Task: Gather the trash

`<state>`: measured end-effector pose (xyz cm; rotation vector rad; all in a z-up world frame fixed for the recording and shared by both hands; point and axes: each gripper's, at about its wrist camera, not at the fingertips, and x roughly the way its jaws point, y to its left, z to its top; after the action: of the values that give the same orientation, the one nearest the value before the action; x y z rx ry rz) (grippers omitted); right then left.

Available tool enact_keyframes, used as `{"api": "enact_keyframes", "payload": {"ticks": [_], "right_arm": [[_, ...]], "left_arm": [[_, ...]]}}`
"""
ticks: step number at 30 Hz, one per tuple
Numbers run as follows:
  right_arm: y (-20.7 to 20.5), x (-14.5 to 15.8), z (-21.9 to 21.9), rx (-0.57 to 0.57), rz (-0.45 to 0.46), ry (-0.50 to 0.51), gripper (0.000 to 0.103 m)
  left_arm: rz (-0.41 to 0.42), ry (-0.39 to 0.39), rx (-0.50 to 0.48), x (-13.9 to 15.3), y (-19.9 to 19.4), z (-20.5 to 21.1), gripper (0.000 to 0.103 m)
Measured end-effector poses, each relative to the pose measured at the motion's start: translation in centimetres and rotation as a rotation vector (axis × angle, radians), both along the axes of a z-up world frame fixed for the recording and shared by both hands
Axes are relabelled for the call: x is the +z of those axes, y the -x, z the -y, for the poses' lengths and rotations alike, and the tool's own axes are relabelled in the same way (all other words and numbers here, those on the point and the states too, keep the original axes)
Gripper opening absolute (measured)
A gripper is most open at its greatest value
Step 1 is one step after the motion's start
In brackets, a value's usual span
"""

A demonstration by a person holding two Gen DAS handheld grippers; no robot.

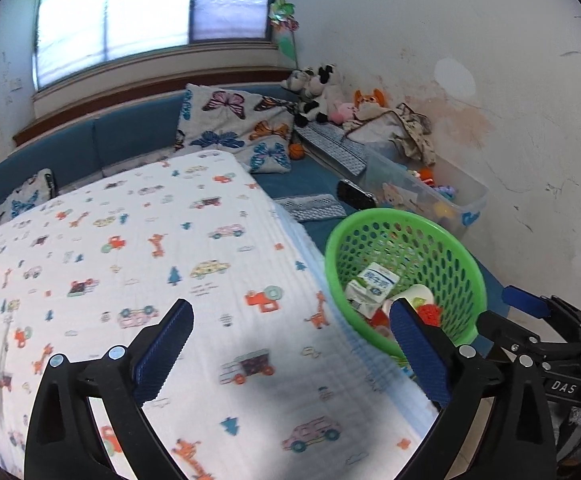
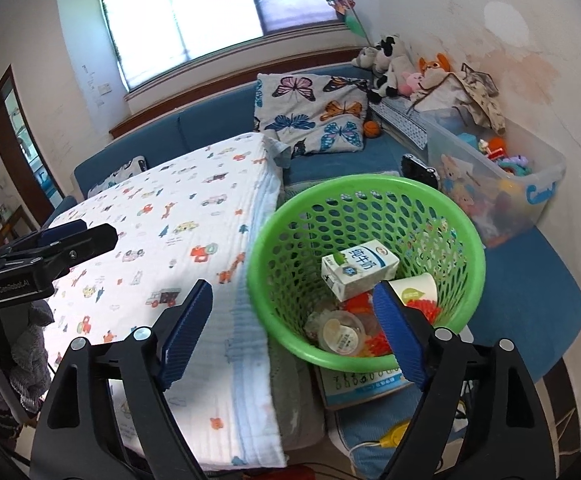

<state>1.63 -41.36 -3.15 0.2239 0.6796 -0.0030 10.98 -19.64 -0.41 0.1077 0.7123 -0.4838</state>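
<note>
Blue sofa point(image 2: 522, 280): green basket point(image 2: 466, 216) holds milk carton point(image 2: 360, 270), cups; both tongs point(image 1: 290, 328) point(image 2: 292, 308) apart, empty.

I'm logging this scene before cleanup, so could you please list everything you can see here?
basket: one, green, on the blue seat beside the blanket
milk carton: one, white, in the basket
paper cup: one, white, in the basket
plastic tub: one, clear with lid, basket bottom
blanket: one, white, printed vehicles, left of the basket
butterfly pillow: one, against the backrest
toy bin: one, clear, by the wall
plush toys: several, in the corner
left gripper: open, over the blanket
right gripper: open, above the basket's edge
</note>
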Motion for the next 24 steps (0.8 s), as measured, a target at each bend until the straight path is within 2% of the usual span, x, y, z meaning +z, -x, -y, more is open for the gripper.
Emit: {"api": "enact_keyframes", "payload": {"ticks": [8, 24], "right_arm": [[0.2, 0.6, -2.2, 0.014, 0.015, 0.031, 0.091], [-0.3, 1.1, -7.3, 0.069, 0.033, 0.069, 0.098]], "left_arm": [[0.022, 0.006, 0.071, 0.2, 0.9, -3.4, 0.096], [0.043, -0.024, 0.214, -0.4, 2.0, -9.2, 0.096]]}}
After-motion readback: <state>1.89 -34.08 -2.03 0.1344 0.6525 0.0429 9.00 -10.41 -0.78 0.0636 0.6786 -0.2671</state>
